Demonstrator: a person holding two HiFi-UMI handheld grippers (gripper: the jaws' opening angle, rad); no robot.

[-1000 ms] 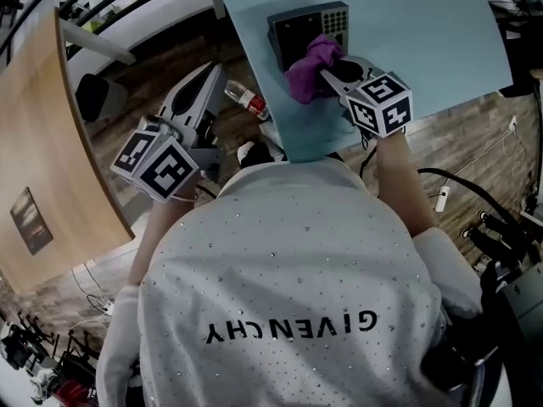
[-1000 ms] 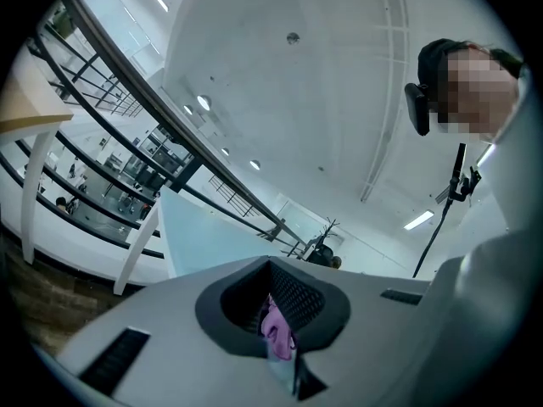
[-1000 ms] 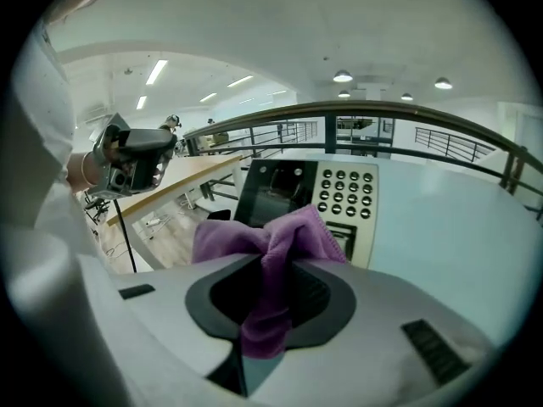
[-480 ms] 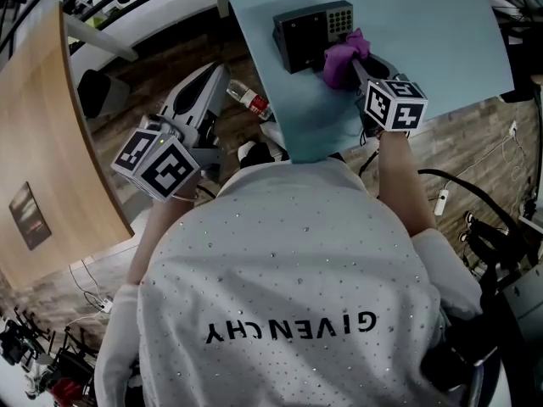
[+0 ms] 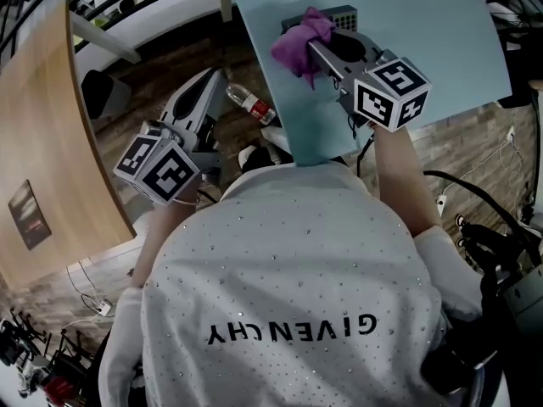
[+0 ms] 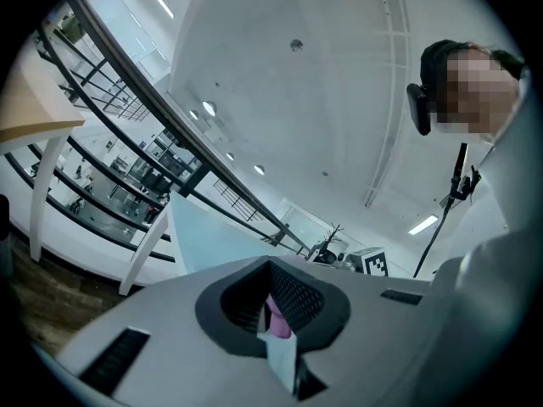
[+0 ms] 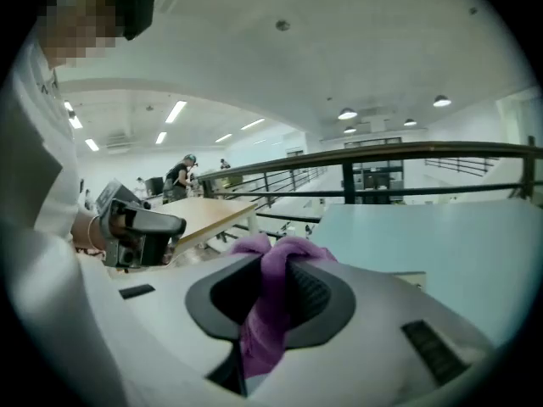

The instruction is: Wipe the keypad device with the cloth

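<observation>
My right gripper is shut on a purple cloth and holds it over the dark keypad device at the far end of the light blue table. Only the device's keypad corner shows past the cloth. In the right gripper view the cloth is bunched between the jaws of the right gripper. My left gripper hangs off the table's left side over the floor. In the left gripper view the left gripper looks shut with nothing in it.
A plastic bottle lies on the wood floor beside the table. A curved wooden counter runs along the left. Cables trail on the floor at right. The person's white shirt fills the lower middle.
The right gripper swept the cloth from the device's front to its right side. Now it is over the device and nearer the camera. The left gripper has hardly moved.
</observation>
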